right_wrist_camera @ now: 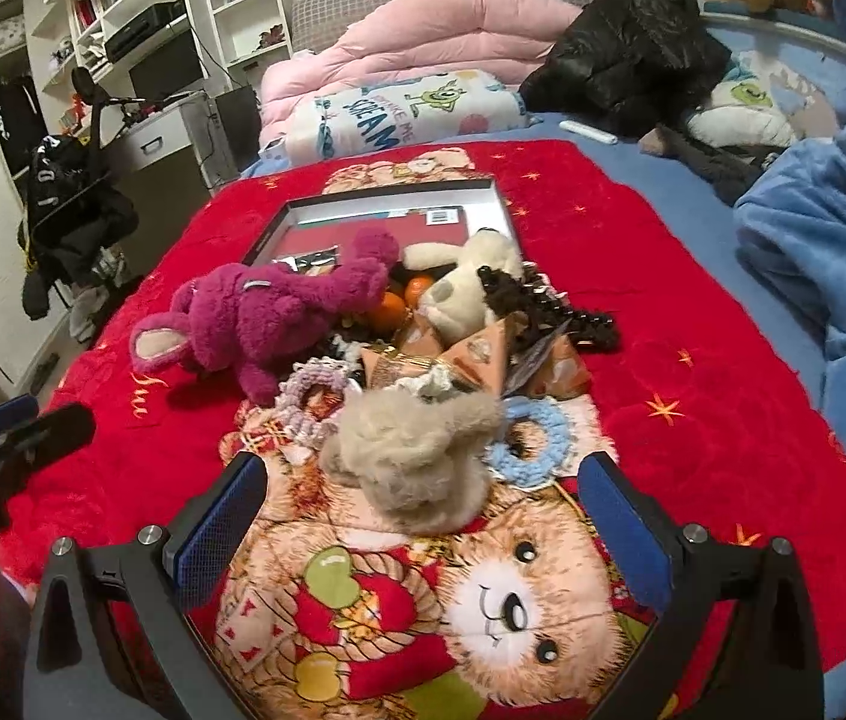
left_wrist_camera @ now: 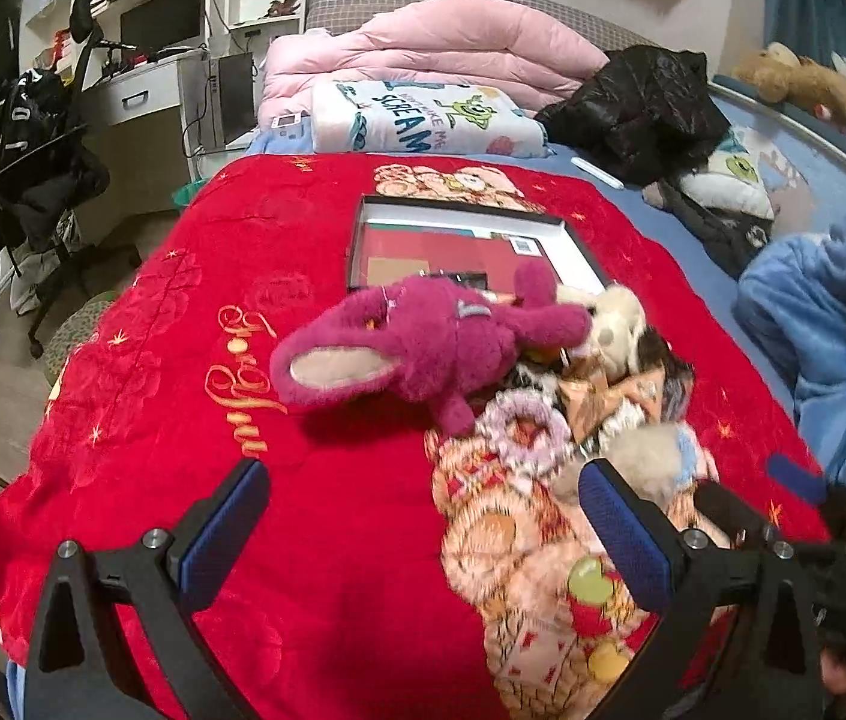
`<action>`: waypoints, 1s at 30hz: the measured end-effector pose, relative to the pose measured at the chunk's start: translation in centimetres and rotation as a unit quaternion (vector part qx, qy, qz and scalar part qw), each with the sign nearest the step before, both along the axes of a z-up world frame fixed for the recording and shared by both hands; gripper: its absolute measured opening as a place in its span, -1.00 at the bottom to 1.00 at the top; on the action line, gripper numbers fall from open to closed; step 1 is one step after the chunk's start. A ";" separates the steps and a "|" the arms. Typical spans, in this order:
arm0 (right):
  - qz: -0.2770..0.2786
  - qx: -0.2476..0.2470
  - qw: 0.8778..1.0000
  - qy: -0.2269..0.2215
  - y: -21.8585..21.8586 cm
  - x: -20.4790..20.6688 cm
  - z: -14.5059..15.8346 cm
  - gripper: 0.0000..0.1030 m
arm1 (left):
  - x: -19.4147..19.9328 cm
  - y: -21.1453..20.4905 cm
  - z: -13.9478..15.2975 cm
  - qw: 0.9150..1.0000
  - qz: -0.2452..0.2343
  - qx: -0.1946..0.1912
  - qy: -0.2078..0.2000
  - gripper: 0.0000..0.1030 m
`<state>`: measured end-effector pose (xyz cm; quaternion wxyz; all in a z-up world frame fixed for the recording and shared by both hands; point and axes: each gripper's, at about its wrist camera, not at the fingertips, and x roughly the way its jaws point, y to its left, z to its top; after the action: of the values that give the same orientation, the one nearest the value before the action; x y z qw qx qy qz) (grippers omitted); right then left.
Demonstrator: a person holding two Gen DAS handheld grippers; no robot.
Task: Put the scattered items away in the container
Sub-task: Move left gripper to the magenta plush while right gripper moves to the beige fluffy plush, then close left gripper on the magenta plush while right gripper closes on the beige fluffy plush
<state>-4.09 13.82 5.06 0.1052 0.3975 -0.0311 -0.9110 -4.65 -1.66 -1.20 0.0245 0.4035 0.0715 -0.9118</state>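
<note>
— So, how do the two grippers stand?

— Both spread wide, nothing between the blue pads. The left gripper [left_wrist_camera: 423,528] hangs over the red blanket [left_wrist_camera: 153,420], its right finger at the edge of the heap. The right gripper [right_wrist_camera: 423,516] is low over the printed bear on that blanket, and the beige fluffy toy [right_wrist_camera: 417,456] lies just ahead, between its fingers but not touched by either.

— And the rest of the pile?

— Just beyond the beige one: a lilac scrunchie [right_wrist_camera: 312,393] on its left, a light blue scrunchie [right_wrist_camera: 528,441] on its right, peach-coloured triangular packets [right_wrist_camera: 483,357] behind. The magenta plush [right_wrist_camera: 267,318] sprawls on the left of the heap, one arm reaching over the box's near edge. A cream plush dog [right_wrist_camera: 465,288] leans beside it, with oranges [right_wrist_camera: 402,297] tucked between the two and a dark beaded thing [right_wrist_camera: 549,306] trailing off to the right.

— The container?

— The black-rimmed box [right_wrist_camera: 387,210] lies flat on the blanket, right behind the pile, a red sheet showing inside.

— Farther off?

— A folded pink duvet [left_wrist_camera: 423,48] and a black jacket [left_wrist_camera: 639,102] at the head of the bed.
</note>
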 end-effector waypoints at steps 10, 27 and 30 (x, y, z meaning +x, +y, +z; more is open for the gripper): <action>0.008 -0.011 1.000 -0.020 -0.4 -2.7 -1.3 1.00 | -8.2 0.5 -0.8 0.997 -0.024 -0.033 -0.058 1.00; 0.020 -0.008 0.997 -0.076 -1.2 -6.6 -5.4 1.00 | -16.0 0.2 -6.0 0.995 -0.011 -0.017 -0.097 1.00; 0.015 -0.016 0.996 -0.090 -1.3 -8.1 -6.0 1.00 | -16.6 0.3 -6.5 0.995 -0.013 -0.017 -0.097 1.00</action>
<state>-12.16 12.48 -0.95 0.1219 0.4762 -0.0489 -0.8695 -21.29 -1.32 -7.68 0.0259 0.4902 0.0480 -0.8699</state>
